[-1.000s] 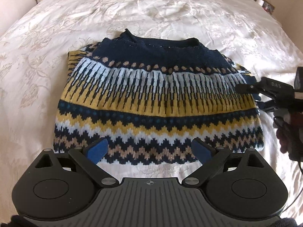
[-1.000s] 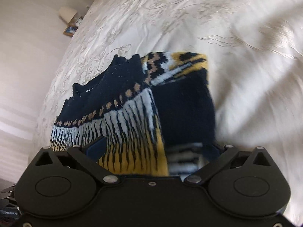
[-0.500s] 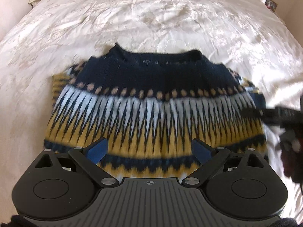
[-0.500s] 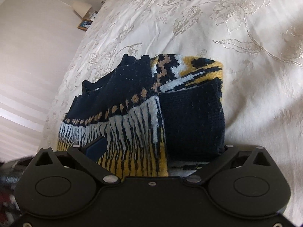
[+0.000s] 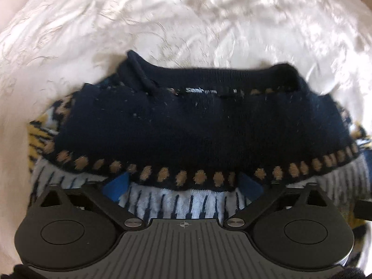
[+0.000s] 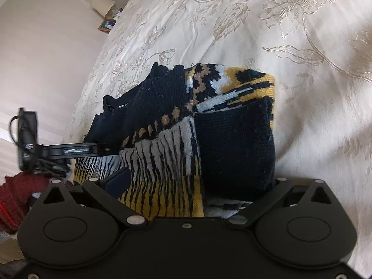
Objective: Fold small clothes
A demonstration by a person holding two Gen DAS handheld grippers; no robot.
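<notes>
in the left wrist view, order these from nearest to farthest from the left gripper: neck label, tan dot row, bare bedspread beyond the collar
1. tan dot row, lying right between the left gripper fingers.
2. neck label, farther up, just inside the sweater collar.
3. bedspread, past the collar, top of view.

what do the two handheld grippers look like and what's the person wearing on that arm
Both grippers, left gripper and right gripper, are black with round discs, linkage bars with silver screws and blue pads. The left has a ribbed grey plate marked with a crosshair, and black cables. A dark red knitted sleeve shows.
</notes>
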